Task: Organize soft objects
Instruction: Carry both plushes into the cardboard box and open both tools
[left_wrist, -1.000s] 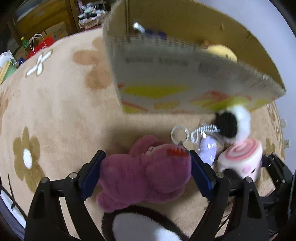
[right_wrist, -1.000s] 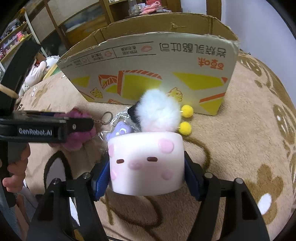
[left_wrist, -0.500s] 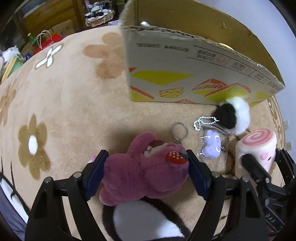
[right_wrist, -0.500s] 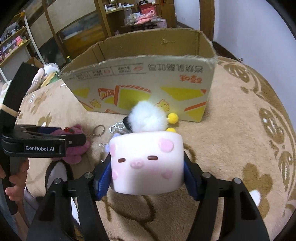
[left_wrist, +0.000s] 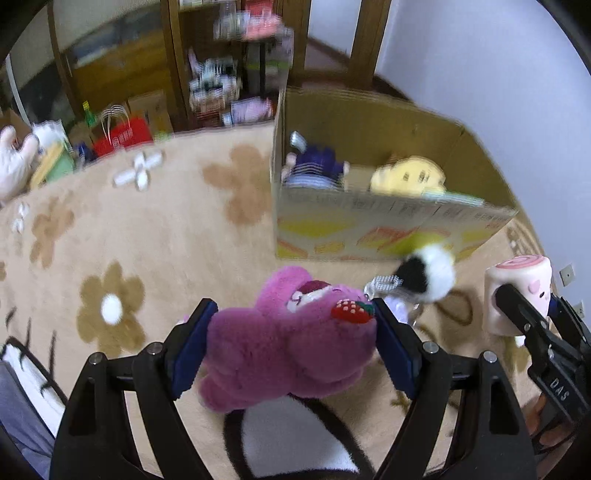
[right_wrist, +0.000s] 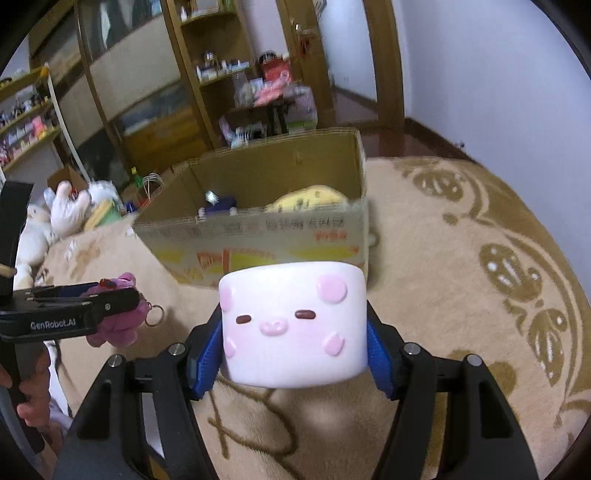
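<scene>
The left gripper (left_wrist: 291, 343), a black two-finger frame with blue pads (left_wrist: 190, 350), points steeply downward with its jaws clamped on either side of a fuzzy magenta plush bear (left_wrist: 291, 343), which hangs between them clear of the floor. Seen from the right wrist, it juts in level from the left, a person's fingers (right_wrist: 31, 398) wrapped round its handle below. The right gripper (right_wrist: 293, 350), of the same black frame and blue pads (right_wrist: 205, 360), tilts less steeply and presses both pads against the flanks of a white, pink-spotted squishy cylinder with a pig's face (right_wrist: 293, 325). The two grippers sit side by side, near one another but apart.
</scene>
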